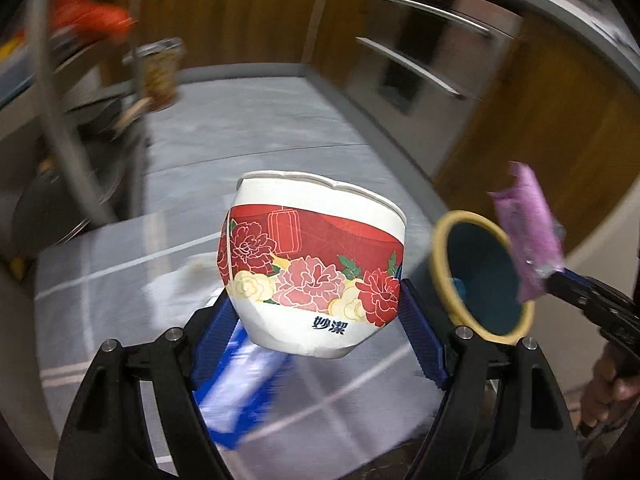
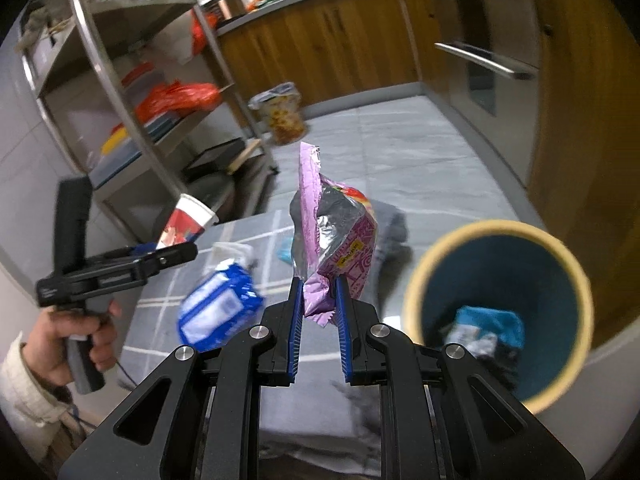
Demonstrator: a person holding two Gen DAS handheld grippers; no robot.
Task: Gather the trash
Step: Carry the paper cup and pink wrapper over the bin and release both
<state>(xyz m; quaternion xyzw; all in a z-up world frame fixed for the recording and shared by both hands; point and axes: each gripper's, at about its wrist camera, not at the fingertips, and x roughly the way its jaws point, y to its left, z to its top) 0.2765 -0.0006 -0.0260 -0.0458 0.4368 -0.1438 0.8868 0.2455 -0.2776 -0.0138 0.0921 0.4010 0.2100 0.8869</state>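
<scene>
**Cup and wrapper held above the bin**

While the left hand-held gripper (image 1: 316, 312) clamps a crumpled paper cup (image 1: 312, 264) between its blue pads, the cup sits tilted, its long axis leaning up and away from the camera, with the dented rim uppermost and the base towards the lens. In the right wrist view the same cup (image 2: 186, 220) points up and to the right, clear of the metal shelf rack (image 2: 120, 92) behind it.

The right hand-held gripper (image 2: 318, 294) is closed narrowly on a purple snack wrapper (image 2: 332, 236). This wrapper stands upright, long axis vertical, torn silver opening at the top.

A round bin (image 2: 568, 264) with a pale rim and dark blue inside stands low on the right, mouth open towards the camera, with some litter already at its bottom. Its rim lies just beside the wrapper in the left wrist view.

Below both grippers lies a grey checked cloth surface (image 2: 168, 280) carrying a blue packet (image 2: 220, 312). Beyond its far edge, grey floor (image 2: 400, 152) runs open to wooden cabinets (image 2: 320, 40).
</scene>
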